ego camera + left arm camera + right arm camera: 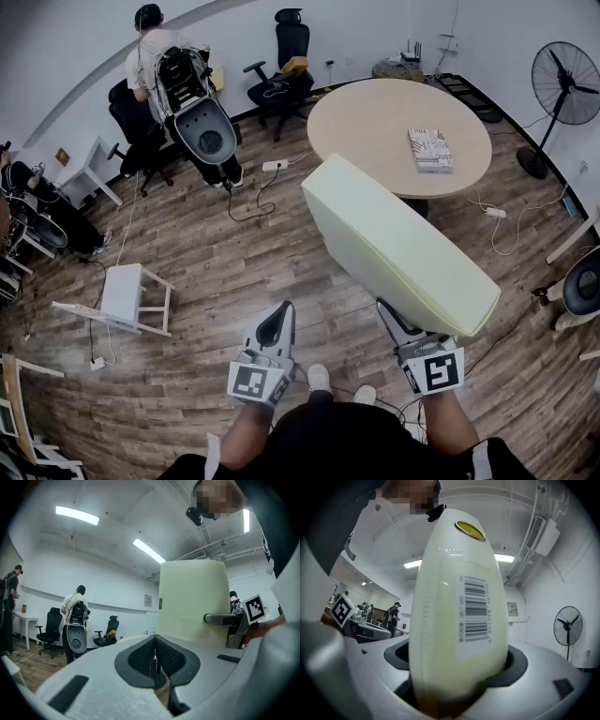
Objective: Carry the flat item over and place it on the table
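right tool (401, 330): gripping near edge of pale foam slab (394, 239) | left tool (279, 319): jaws together, empty | round bench (375, 122): beyond slab

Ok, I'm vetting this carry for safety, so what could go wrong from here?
The foam cushion is pinched at one end by the right claw alone, the left claw shut and empty, so it may sag or slip out. A power strip lies on the floor before the round table: a trip hazard. The book on that table could end up under the cushion.
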{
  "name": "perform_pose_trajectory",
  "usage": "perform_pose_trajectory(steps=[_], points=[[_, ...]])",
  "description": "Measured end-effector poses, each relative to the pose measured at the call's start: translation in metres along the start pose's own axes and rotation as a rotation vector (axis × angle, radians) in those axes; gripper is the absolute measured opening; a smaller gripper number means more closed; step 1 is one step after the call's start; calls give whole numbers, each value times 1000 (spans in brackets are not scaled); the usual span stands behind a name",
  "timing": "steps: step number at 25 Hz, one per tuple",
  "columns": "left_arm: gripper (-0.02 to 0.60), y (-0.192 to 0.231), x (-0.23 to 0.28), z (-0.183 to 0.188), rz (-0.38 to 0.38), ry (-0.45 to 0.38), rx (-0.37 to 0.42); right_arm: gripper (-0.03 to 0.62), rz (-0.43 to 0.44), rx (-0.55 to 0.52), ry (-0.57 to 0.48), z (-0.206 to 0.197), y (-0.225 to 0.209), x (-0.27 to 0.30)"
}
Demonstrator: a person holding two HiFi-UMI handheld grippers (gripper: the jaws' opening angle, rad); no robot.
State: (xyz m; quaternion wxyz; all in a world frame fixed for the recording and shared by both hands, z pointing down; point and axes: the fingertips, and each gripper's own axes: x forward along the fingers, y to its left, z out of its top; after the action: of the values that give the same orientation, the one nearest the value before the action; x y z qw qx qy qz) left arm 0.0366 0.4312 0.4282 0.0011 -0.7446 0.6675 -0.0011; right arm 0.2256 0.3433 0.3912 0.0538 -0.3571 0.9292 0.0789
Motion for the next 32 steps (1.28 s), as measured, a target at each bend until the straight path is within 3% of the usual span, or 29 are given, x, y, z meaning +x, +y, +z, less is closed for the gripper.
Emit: perform_pose_trajectory(steps=[20,32], points=[[5,39,1,-11,-26,6,-32,422,-20,4,-19,7,21,29],[5,94,25,-1,-104,-40,-42,413,-42,38,-90,14,56,76]])
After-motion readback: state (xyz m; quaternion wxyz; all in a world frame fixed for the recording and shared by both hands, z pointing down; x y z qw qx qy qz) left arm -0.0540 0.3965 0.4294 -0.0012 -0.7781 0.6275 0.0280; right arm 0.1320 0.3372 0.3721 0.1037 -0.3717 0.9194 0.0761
